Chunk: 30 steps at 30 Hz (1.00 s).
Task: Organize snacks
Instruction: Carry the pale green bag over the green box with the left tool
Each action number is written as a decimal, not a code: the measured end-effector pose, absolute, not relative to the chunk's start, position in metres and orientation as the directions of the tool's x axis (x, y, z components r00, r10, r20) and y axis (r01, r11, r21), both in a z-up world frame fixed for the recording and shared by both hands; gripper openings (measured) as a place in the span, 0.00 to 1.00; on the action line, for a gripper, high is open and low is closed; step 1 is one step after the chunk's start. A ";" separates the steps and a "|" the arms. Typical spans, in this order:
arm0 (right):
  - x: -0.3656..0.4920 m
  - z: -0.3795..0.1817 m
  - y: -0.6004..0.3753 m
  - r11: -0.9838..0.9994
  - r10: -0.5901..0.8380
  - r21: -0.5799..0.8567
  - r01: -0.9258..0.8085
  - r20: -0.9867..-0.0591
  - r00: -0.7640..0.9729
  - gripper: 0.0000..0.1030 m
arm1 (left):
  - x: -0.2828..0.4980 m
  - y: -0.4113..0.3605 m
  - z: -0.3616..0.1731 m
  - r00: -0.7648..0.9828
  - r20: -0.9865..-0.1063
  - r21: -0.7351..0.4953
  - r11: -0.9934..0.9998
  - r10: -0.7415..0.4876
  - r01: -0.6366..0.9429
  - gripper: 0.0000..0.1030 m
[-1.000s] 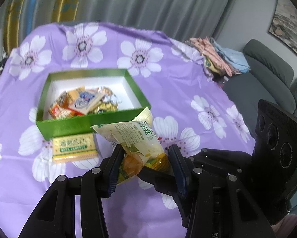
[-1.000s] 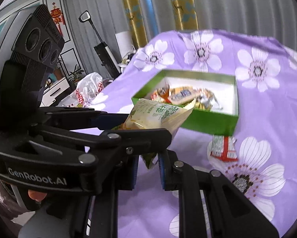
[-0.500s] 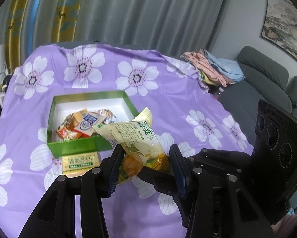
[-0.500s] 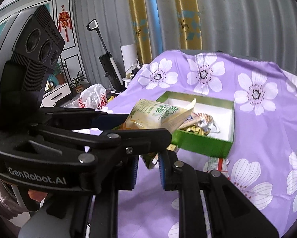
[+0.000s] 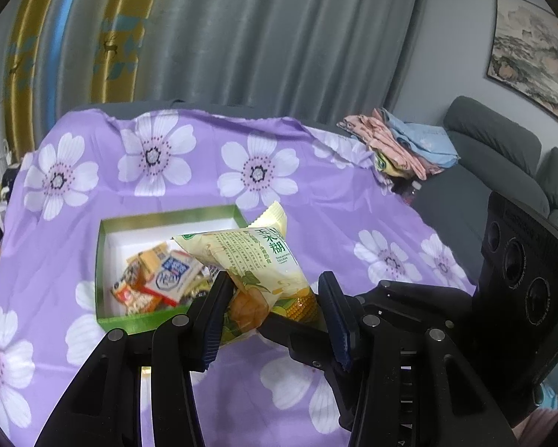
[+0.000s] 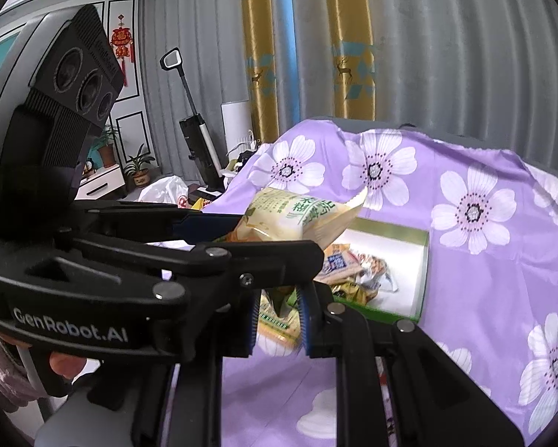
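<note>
- Yellow-green packet sits clamped between both claws, above the purple flowered cloth on the table.
- Left claw grips the packet's lower end, its blue pads pressing either side of it.
- Right claw is pinched tight on a thin corner of the same packet; its black body crosses just beside the left claw.
- Green box lies beyond the left claw's tips, slightly to the left, holding several small wrapped snacks.
- From the right claw, the box shows ahead, past the packet.
- Folded clothes lie far off to the right, at the cloth's edge.
</note>
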State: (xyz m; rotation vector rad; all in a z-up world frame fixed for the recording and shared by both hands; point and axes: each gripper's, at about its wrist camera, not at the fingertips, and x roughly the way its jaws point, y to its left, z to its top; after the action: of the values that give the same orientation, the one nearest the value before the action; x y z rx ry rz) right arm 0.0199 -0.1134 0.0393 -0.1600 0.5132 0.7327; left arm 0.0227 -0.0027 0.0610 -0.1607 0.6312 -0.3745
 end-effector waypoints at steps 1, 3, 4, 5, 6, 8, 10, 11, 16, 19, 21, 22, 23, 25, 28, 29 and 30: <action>0.024 0.041 -0.112 0.739 0.597 0.035 -0.673 -0.498 0.629 0.18 | 0.027 -0.001 0.063 0.745 -0.542 -0.259 0.921 -0.389 0.292 0.47; 0.028 0.042 -0.110 0.740 0.593 0.024 -0.672 -0.496 0.634 0.18 | 0.033 0.001 0.064 0.746 -0.541 -0.259 0.921 -0.388 0.291 0.47; 0.030 0.043 -0.109 0.739 0.592 0.021 -0.674 -0.497 0.634 0.18 | 0.038 0.002 0.064 0.747 -0.541 -0.258 0.922 -0.386 0.289 0.47; 0.031 0.043 -0.108 0.738 0.592 0.020 -0.674 -0.498 0.634 0.18 | 0.041 0.004 0.064 0.748 -0.542 -0.257 0.923 -0.384 0.287 0.47; 0.034 0.043 -0.107 0.737 0.593 0.020 -0.676 -0.499 0.632 0.18 | 0.045 0.006 0.063 0.748 -0.543 -0.258 0.923 -0.383 0.285 0.47; 0.039 0.044 -0.105 0.736 0.593 0.024 -0.677 -0.503 0.628 0.18 | 0.057 0.011 0.062 0.742 -0.548 -0.269 0.921 -0.386 0.281 0.47; 0.044 0.043 -0.103 0.735 0.592 0.025 -0.677 -0.511 0.623 0.18 | 0.068 0.016 0.060 0.735 -0.555 -0.281 0.919 -0.390 0.276 0.47; 0.045 0.044 -0.101 0.736 0.590 0.027 -0.676 -0.514 0.622 0.18 | 0.075 0.018 0.058 0.729 -0.560 -0.291 0.917 -0.394 0.272 0.47; 0.071 0.034 -0.094 0.740 0.583 0.048 -0.671 -0.544 0.604 0.18 | 0.107 0.028 0.047 0.703 -0.590 -0.316 0.915 -0.397 0.251 0.47; 0.091 0.018 -0.090 0.740 0.583 0.084 -0.667 -0.575 0.574 0.18 | 0.125 0.032 0.032 0.682 -0.618 -0.331 0.917 -0.390 0.224 0.47; 0.101 0.008 -0.087 0.741 0.580 0.100 -0.664 -0.592 0.559 0.18 | 0.134 0.034 0.020 0.670 -0.636 -0.335 0.919 -0.383 0.208 0.47; 0.106 0.002 -0.085 0.742 0.578 0.107 -0.662 -0.602 0.551 0.18 | 0.139 0.036 0.014 0.663 -0.644 -0.338 0.920 -0.381 0.199 0.47; 0.109 -0.002 -0.084 0.742 0.577 0.110 -0.661 -0.608 0.546 0.18 | 0.143 0.038 0.008 0.656 -0.652 -0.346 0.918 -0.382 0.191 0.47; 0.119 -0.015 -0.081 0.743 0.573 0.126 -0.657 -0.626 0.529 0.18 | 0.151 0.042 -0.004 0.641 -0.665 -0.360 0.916 -0.385 0.176 0.47; 0.130 -0.030 -0.078 0.745 0.567 0.145 -0.651 -0.652 0.503 0.18 | 0.161 0.046 -0.020 0.618 -0.684 -0.377 0.913 -0.387 0.155 0.47; 0.133 -0.034 -0.077 0.746 0.563 0.148 -0.649 -0.660 0.497 0.18 | 0.165 0.047 -0.026 0.610 -0.690 -0.385 0.911 -0.390 0.147 0.47; 0.136 -0.038 -0.076 0.747 0.560 0.150 -0.648 -0.666 0.492 0.18 | 0.167 0.048 -0.030 0.605 -0.694 -0.390 0.910 -0.391 0.141 0.47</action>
State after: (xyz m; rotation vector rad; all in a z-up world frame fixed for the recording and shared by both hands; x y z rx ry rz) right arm 0.1357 -0.0762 -0.0383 -0.1266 0.7596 0.7355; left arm 0.1672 0.0482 -0.0298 -0.3110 0.8706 -0.3137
